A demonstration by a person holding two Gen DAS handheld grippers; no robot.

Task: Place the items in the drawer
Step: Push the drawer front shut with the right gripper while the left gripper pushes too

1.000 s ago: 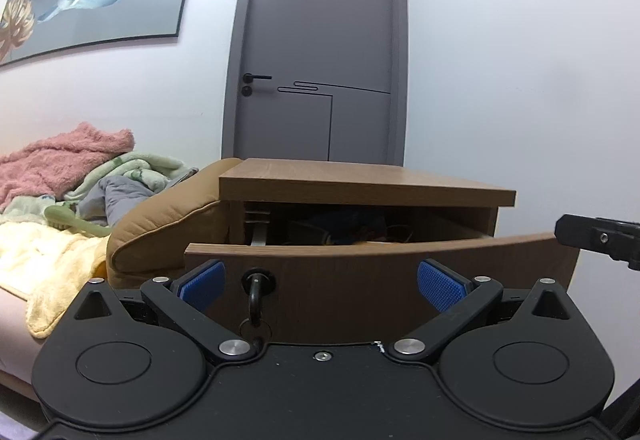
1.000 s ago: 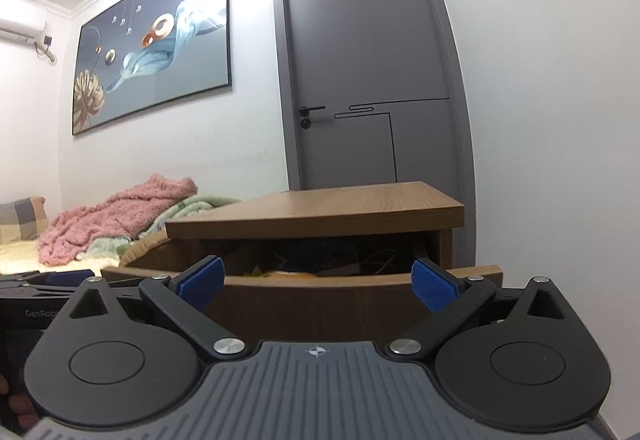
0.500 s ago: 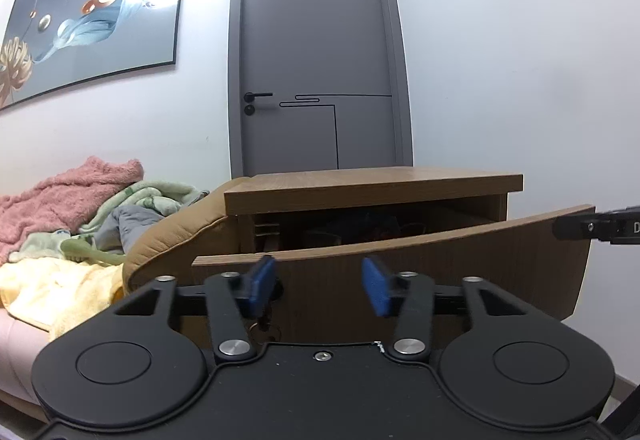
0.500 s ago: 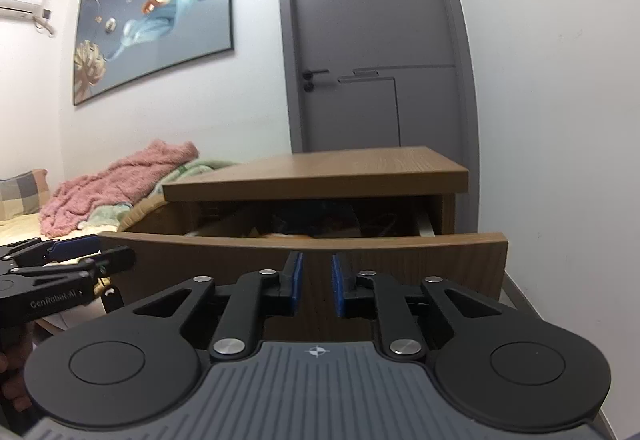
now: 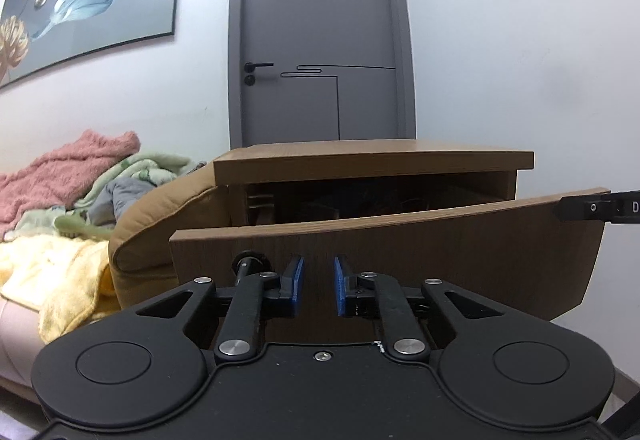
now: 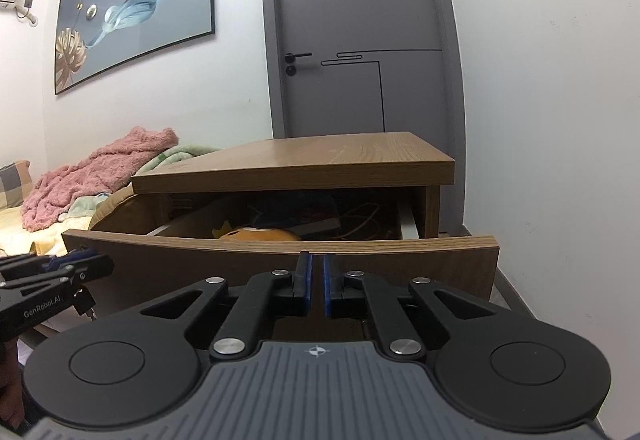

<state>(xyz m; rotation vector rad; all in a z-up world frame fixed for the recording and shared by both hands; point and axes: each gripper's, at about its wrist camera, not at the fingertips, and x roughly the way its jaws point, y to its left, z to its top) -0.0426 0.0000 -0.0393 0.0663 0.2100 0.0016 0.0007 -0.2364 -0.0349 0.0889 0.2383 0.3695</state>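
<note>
— Where's the drawer from where you stand?

— Pulled out of the wooden nightstand, under its top. Its long axis runs side to side, and the front panel faces the two tools. In the right wrist view the panel fills the middle, from about 9 o'clock over to 3 o'clock.

— Anything in it?

— Yes. An orange plush toy lies just behind the front panel, toward 12 o'clock of the right gripper. Behind it there is something dark and flat, and a pale cable is coiled at about 1 o'clock. I cannot make out more; it is dim in there.

— And the jaws?

— The right gripper's jaws stand narrow, the blue pads nearly together with only a slit between, nothing held. They sit level with the panel's top edge, close in front of it; touching or not, I cannot tell.

— The left one?

— The left gripper is narrow too, with a slightly bigger gap between the pads, and empty. It is in front of the panel's lower part. A dark knob sticks out of the panel just at 10 o'clock of those jaws, beside them and not between them.

— What is around?

— A grey door behind the nightstand at 12 o'clock, a framed picture on the wall at 10 o'clock, and a bed with a pink blanket at 9 o'clock.
</note>
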